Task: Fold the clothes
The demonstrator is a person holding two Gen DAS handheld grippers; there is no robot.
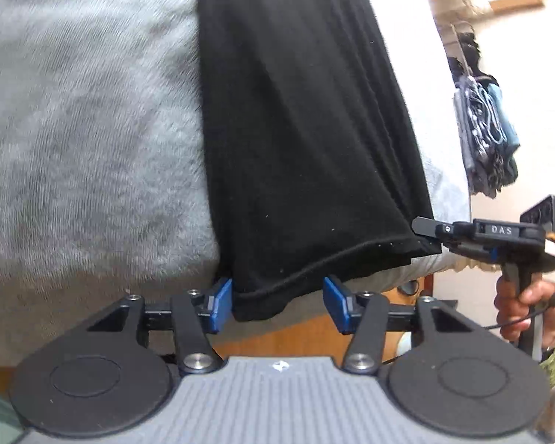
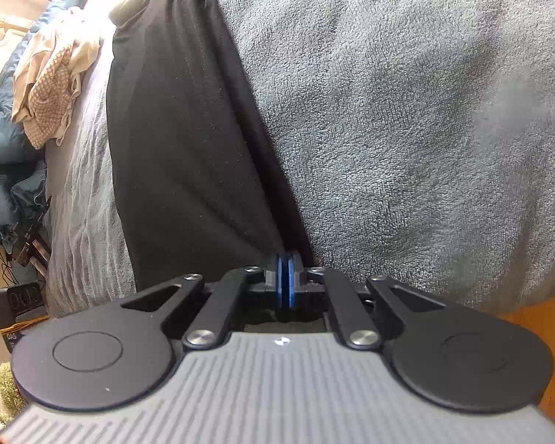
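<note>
While the grey fleece blanket (image 1: 85,118) covers nearly all of the bed, the black garment (image 1: 299,118) lies across it as one long, already narrowed strip, its hemmed end hanging just past the near edge of the bed over the wooden bed frame (image 1: 299,336). Off to the side, well apart from the work, a pile of clothes (image 2: 51,85) sits on a blue quilt (image 2: 3,140), and folded patterned clothes (image 1: 488,129) stand by the wall.

The step in hand looks like taking hold of both near corners of the strip, ready to fold it lengthwise toward the far end. The right gripper (image 1: 425,227) is pressed together on the right corner of the hem, held by a hand (image 1: 518,303) below it. The left gripper (image 1: 277,301) stands spread, its blue pads (image 1: 222,303) either side of the left corner without pressing the cloth.

The next move calls for the left jaws to close on that corner, catching every layer, and then for both hands to lift evenly so the strip does not twist.

White letters "DAS" (image 1: 501,229) show on the right gripper's body.
</note>
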